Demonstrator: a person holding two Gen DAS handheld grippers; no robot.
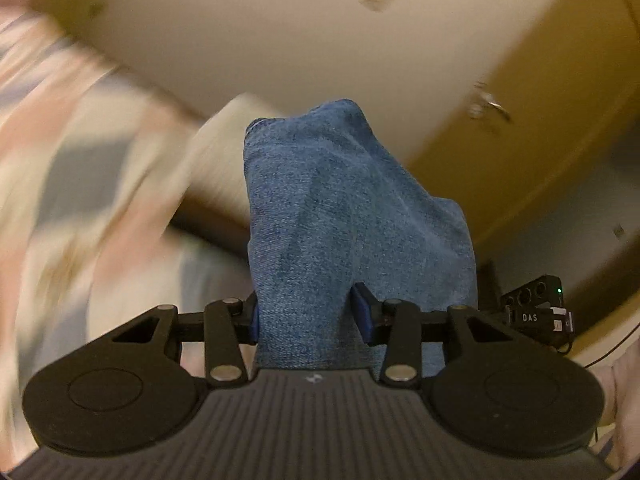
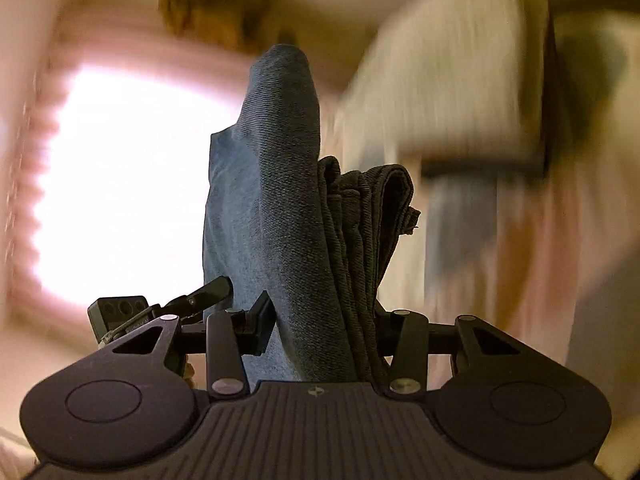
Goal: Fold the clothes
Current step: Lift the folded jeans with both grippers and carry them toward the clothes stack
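The left gripper [image 1: 306, 312] was clamped on a fold of blue denim [image 1: 340, 220], its two blue-padded fingers [image 1: 362, 312] pressed against the cloth from either side. The denim rose out of the jaws and stood up in front of the camera, bunched to a rounded peak, filling the middle of the left wrist view. Behind it were a cream wall [image 1: 300, 40] and, to the right, a yellowish door [image 1: 520, 140] with a metal handle [image 1: 490, 106]. The left of that view was heavily blurred: a patterned cloth in pink, grey and cream [image 1: 68, 160], too smeared to tell what it was. At the lower right a small black device [image 1: 534, 308] with three round lenses and a green light showed beside the gripper. The right gripper [image 2: 324, 320] was likewise closed on the denim [image 2: 280, 200], which filled the gap between its fingers. There the cloth looked darker, lit from behind, with a smooth outer layer on the left and several stacked folds with seamed edges [image 2: 372, 216] on the right. It stood up in a tall narrow column to a rounded tip. A bright, washed-out window [image 2: 128, 184] glared at the left, framed in blurred pink. To the right lay blurred pale and pink shapes [image 2: 460, 80] that could not be made out. A black device [image 2: 118, 312] sat at the gripper's left, with lenses facing the camera.
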